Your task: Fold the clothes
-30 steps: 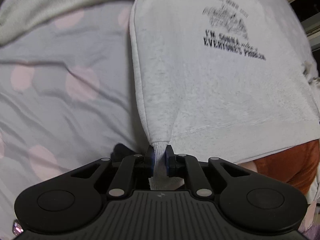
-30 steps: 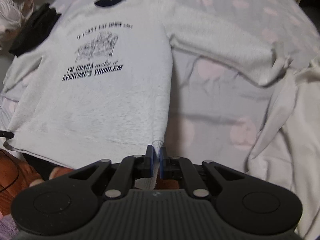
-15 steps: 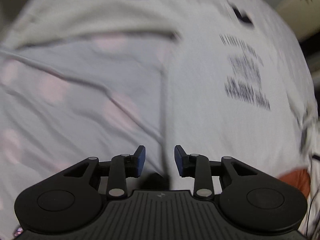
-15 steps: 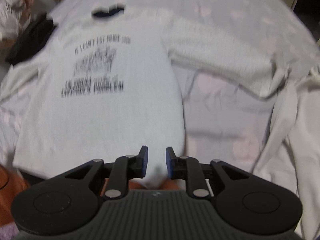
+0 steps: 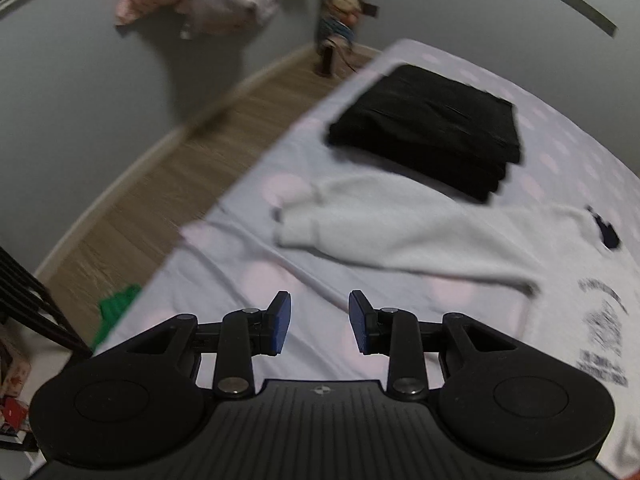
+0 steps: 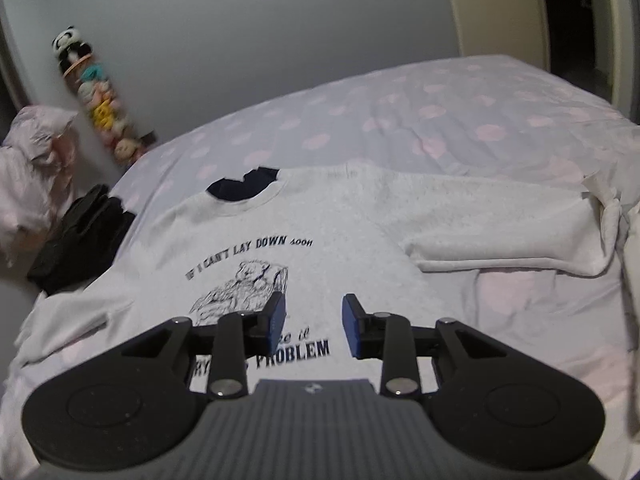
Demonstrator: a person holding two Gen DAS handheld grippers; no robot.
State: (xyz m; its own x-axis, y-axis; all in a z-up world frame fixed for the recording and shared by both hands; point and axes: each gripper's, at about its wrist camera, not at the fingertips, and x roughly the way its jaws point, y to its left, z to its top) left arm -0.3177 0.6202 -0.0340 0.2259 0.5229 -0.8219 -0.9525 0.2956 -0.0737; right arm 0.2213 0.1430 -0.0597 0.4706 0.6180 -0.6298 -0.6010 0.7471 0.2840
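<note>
A light grey sweatshirt with a black print lies flat, face up, on the bed, both sleeves stretched out sideways. In the left wrist view its left sleeve runs across the sheet, cuff toward the bed's edge. My left gripper hovers over bare sheet short of that sleeve, open and holding nothing. My right gripper hangs above the printed chest; its jaws are opening with nothing between them. The right sleeve lies off to its right.
A folded black garment sits on the bed beyond the left sleeve. The bed's edge drops to a wooden floor on the left. A crumpled white cloth lies at the right. Plush toys hang on the wall.
Both grippers let go of the sweatshirt's bottom hem corners and opened. The left one swung up and left toward the sleeve and bed edge. The right one moved forward over the printed chest.
</note>
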